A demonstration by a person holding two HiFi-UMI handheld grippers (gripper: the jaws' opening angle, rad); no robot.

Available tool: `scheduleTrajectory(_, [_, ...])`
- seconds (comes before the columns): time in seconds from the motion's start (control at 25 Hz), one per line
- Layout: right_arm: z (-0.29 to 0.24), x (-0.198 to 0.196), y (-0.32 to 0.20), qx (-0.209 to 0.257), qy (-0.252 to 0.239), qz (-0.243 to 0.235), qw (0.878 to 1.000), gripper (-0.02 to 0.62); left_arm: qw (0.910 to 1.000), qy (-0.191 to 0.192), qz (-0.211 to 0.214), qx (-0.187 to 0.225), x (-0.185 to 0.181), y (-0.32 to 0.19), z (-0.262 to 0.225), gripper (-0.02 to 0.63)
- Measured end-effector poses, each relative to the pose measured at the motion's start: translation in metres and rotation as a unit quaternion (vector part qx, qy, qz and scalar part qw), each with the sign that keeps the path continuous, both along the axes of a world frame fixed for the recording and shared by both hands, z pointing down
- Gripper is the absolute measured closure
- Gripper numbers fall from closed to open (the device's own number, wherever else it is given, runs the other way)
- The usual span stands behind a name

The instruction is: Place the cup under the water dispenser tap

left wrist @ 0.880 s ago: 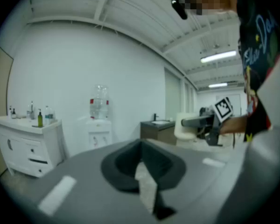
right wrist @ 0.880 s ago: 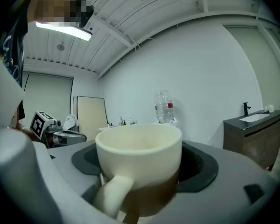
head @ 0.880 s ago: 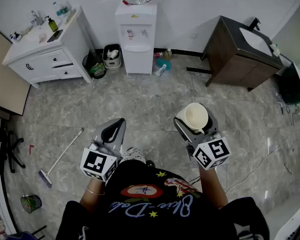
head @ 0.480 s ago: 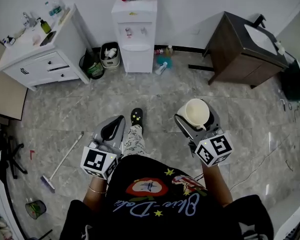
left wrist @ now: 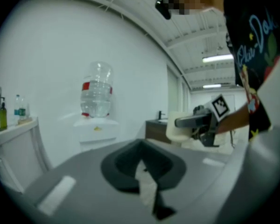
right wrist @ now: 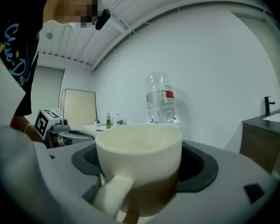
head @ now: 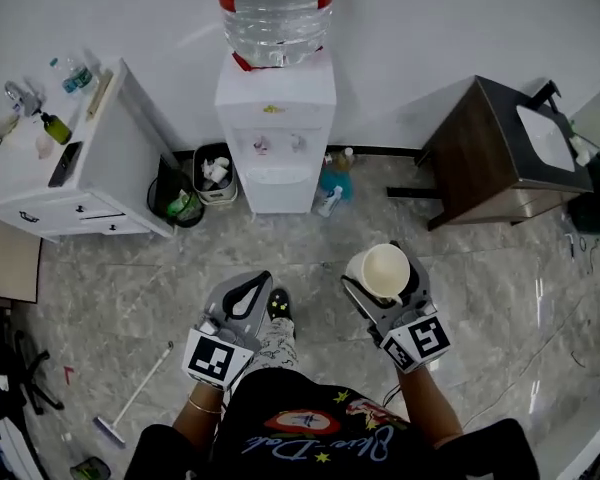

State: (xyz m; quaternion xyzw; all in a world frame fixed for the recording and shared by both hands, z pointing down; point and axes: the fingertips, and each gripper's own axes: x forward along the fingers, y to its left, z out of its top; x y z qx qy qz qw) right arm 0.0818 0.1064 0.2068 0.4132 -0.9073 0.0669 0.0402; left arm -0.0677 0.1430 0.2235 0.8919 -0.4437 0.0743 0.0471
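Head view: water dispenser (head: 273, 128) at 12 o'clock, nearer and larger than a moment ago. Cup (head: 384, 270) at its 5 o'clock, still well apart from the tap.
Left gripper view: left gripper (left wrist: 141, 148), jaws together, empty.
Right gripper view: right gripper (right wrist: 140, 146) clamped on the upright cup. Approach likely under way, placing not yet done.

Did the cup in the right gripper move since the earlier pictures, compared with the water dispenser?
Yes. The cup, held in the right gripper, has come nearer to the water dispenser: less floor lies between them in the head view.
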Motion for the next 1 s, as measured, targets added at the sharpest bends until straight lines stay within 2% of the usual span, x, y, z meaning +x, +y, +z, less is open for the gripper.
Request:
scheduleTrajectory(0.12, [0.02,-0.039,-0.077,-0.001,0.004,-0.007,1.0,0.17,0.9994,0.02,0.003,-0.027,-0.024,-0.067,0.014,0.609])
scheduleTrajectory(0.24, [0.061,-0.064,-0.135,-0.009,0.019,-0.004,1.0,0.17,0.9986,0.024,-0.002,-0.047,-0.039,-0.117,0.048,0.608])
scheduleTrajectory(0.4, [0.143,-0.081,-0.197,-0.035,0.019,0.021,0.999,0.17,0.9972,0.026,-0.02,-0.067,-0.049,-0.166,0.112,0.608])
scheduleTrajectory(0.52, [0.212,-0.088,-0.242,-0.046,0.023,0.057,0.997,0.17,0.9951,0.022,-0.05,-0.082,-0.053,-0.197,0.166,0.607])
scheduleTrajectory(0.68, [0.295,-0.099,-0.295,-0.068,0.028,0.104,0.992,0.169,0.9874,0.019,-0.081,-0.134,-0.058,-0.215,0.246,0.609])
scheduleTrajectory(0.88, [0.355,-0.118,-0.34,-0.048,0.043,0.106,0.992,0.17,0.9848,-0.027,-0.101,-0.138,-0.067,-0.222,0.314,0.609])
scheduleTrajectory(1.0, [0.379,-0.125,-0.353,-0.056,0.032,0.118,0.991,0.17,0.9835,-0.029,-0.116,-0.136,-0.069,-0.227,0.33,0.609])
